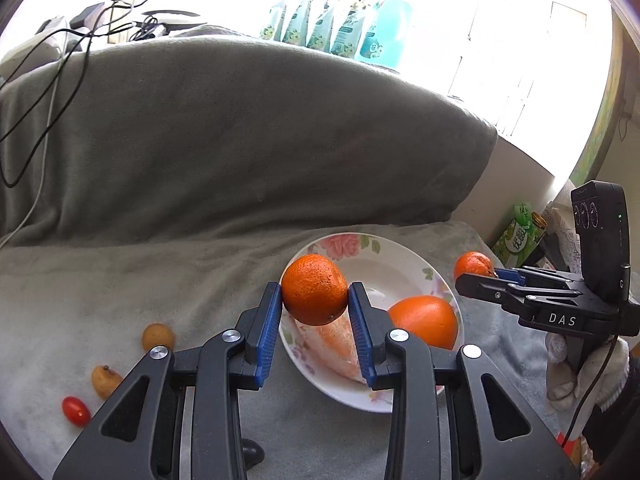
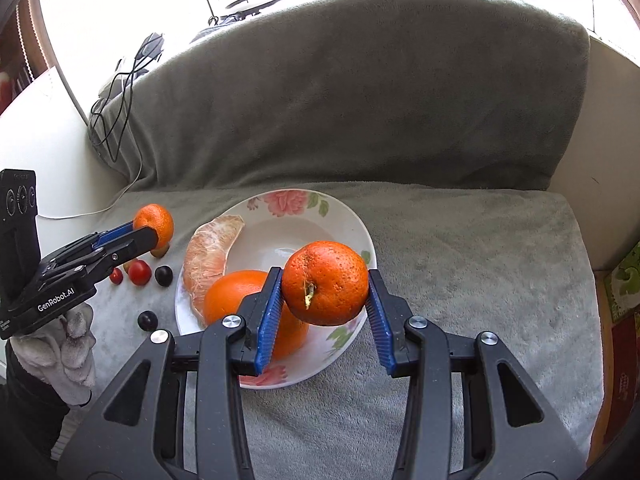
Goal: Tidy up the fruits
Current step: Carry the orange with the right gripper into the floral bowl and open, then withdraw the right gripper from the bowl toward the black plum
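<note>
The left gripper (image 1: 315, 306) is pointing down at a slant over the floral plate (image 1: 404, 258), its blue pads closed partway and pinching a small mandarin (image 1: 314, 290) by its sides, so the fruit is hanging clear above the plate's near rim. The right gripper (image 2: 325, 300) is tilting down in the same way from the other side, its jaws a little wider and clamping a second, larger mandarin (image 2: 325, 283) with its stem end facing the camera, held above the plate's (image 2: 280, 224) near edge. In each wrist view the other gripper is reaching in from the side with its fruit at the tip, and a hand in a pale glove (image 2: 70, 344) is wrapping the left handle.

On the plate an orange (image 2: 232, 294) is lying beside a peeled pomelo segment (image 2: 208, 254). The plate is sitting on a grey blanket (image 2: 460, 240) covering a sofa. Left of the plate, cherry tomatoes (image 2: 139, 272) and dark grapes (image 2: 163, 275) are lying loose on the blanket, along with two small tan fruits (image 1: 158, 336).
</note>
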{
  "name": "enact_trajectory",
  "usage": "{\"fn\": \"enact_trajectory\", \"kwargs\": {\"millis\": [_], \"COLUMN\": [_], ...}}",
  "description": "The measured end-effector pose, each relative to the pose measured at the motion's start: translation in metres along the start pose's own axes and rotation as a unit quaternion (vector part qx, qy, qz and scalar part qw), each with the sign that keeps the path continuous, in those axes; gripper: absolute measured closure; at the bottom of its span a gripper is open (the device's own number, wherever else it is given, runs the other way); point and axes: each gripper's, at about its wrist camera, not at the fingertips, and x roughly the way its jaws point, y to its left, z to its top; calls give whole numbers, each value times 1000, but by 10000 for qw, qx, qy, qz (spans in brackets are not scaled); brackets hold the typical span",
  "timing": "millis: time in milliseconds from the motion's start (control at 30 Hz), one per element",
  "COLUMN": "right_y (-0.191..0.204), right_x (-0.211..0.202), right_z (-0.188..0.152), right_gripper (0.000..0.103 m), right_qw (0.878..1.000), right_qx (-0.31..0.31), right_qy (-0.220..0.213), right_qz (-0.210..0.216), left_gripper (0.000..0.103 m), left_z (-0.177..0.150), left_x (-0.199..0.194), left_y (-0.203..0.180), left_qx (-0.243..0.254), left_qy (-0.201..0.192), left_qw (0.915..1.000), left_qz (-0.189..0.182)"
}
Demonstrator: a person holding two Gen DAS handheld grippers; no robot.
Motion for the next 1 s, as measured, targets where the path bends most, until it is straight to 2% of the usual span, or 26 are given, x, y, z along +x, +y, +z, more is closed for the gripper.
{"fn": "enact_trajectory", "kwargs": {"millis": [333,733,767,800,833,867,933,1000], "right_y": [-5,-10,-10,-10,-9,-9,-9,-10], "right_x": [13,15,14,13,11,9,6,3], "right_z": [6,6,7,8,8,9,10,10], "right_gripper": [60,59,55,50,40,35,35,35], "right_qw": [9999,9996,9996,9996,9997,9998,9998,9998], "right_qx": [11,161,164,162,151,141,150,175], "right_qy": [98,155,137,110,75,46,23,-14], "right_qz": [82,180,192,190,170,133,105,69], "left_gripper": [71,69,69,62,57,57,56,48], "left_z": [4,5,5,5,6,6,7,7], "left_x": [18,14,13,12,10,9,8,5], "left_y": [-11,-12,-12,-12,-12,-12,-13,-12], "left_qx": [99,102,106,101,94,95,117,110], "left_qy": [132,128,115,104,81,56,23,0], "left_qw": [9998,9997,9997,9997,9997,9997,9998,9998], "left_qz": [-144,-204,-209,-209,-210,-206,-175,-156]}}
